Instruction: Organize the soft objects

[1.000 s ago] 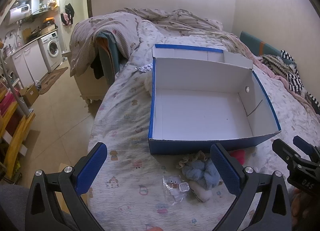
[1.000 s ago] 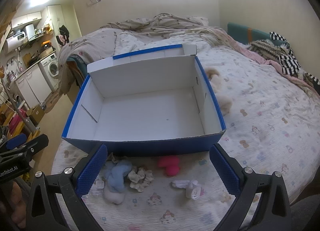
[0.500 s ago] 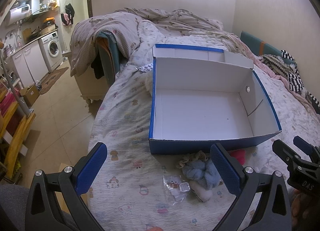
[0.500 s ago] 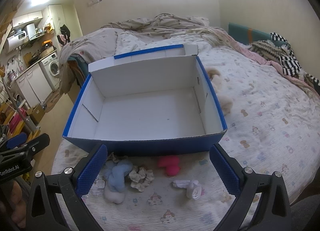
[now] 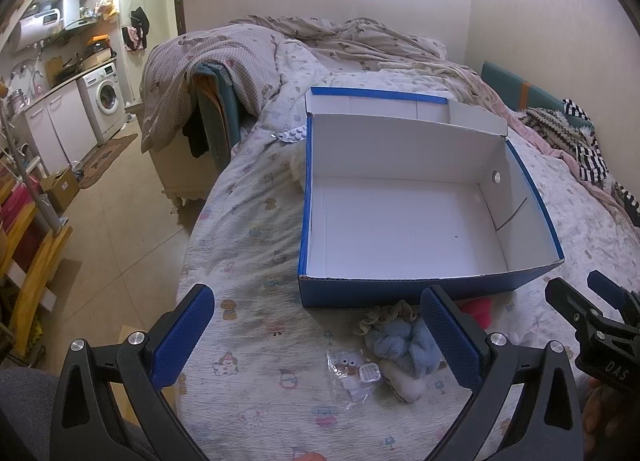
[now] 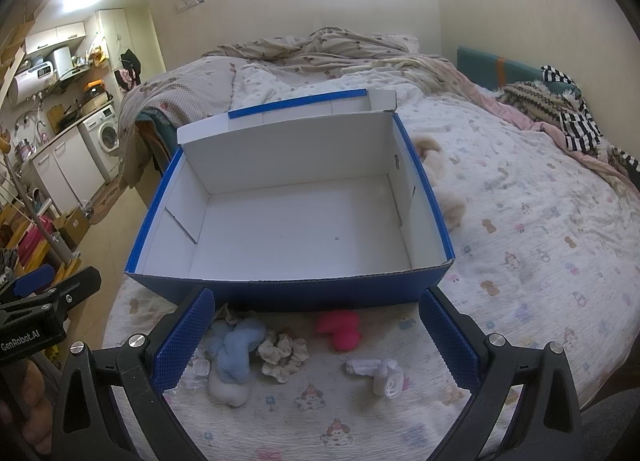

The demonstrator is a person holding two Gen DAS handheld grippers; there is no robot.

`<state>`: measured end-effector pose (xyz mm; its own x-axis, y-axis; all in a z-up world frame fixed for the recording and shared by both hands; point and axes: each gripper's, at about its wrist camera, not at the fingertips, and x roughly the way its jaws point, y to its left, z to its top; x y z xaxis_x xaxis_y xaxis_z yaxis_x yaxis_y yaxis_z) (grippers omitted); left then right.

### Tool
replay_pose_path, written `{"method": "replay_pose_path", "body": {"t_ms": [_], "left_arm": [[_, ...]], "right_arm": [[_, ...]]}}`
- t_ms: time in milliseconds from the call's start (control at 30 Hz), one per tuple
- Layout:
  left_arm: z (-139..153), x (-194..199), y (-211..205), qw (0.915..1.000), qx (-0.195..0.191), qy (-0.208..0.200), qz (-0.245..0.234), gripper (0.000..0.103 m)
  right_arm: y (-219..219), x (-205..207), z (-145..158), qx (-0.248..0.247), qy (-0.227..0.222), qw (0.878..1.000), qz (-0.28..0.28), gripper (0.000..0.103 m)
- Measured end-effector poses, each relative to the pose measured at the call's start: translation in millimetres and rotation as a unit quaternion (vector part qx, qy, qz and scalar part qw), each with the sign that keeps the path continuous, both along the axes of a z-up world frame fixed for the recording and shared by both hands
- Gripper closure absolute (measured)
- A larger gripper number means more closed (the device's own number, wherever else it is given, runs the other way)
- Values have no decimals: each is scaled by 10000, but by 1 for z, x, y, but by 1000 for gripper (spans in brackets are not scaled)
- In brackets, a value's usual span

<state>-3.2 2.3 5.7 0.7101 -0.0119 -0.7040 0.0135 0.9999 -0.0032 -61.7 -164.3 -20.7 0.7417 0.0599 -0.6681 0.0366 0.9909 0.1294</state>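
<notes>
An open blue box with a white inside (image 5: 400, 293) (image 6: 288, 297) stands empty on the bed. In front of it lie small soft items: a light blue scrunchie (image 6: 236, 345) (image 5: 404, 345), a cream scrunchie (image 6: 282, 351), a pink plush piece (image 6: 340, 331) (image 5: 476, 307), a white rolled piece (image 6: 380, 373) and a clear packet (image 5: 352, 373). My left gripper (image 5: 316, 337) is open and empty, hovering before the items. My right gripper (image 6: 316, 341) is open and empty above them.
A fluffy beige toy (image 6: 444, 197) lies right of the box. A rumpled quilt (image 5: 328, 49) and striped clothes (image 6: 576, 125) lie at the bed's far side. The bed edge drops to a tiled floor (image 5: 104, 201) on the left, with a washing machine (image 5: 106, 95) beyond.
Almost nothing has changed. The right wrist view has shifted very slightly; the items and the box stay in place.
</notes>
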Motion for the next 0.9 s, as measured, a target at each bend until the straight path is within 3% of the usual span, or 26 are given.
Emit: {"method": "replay_pose_path", "body": {"t_ms": [900], "left_arm": [[-2, 0, -2, 10000, 32, 35, -41, 0]], "right_arm": [[2, 0, -1, -20, 10, 10000, 32, 0]]}}
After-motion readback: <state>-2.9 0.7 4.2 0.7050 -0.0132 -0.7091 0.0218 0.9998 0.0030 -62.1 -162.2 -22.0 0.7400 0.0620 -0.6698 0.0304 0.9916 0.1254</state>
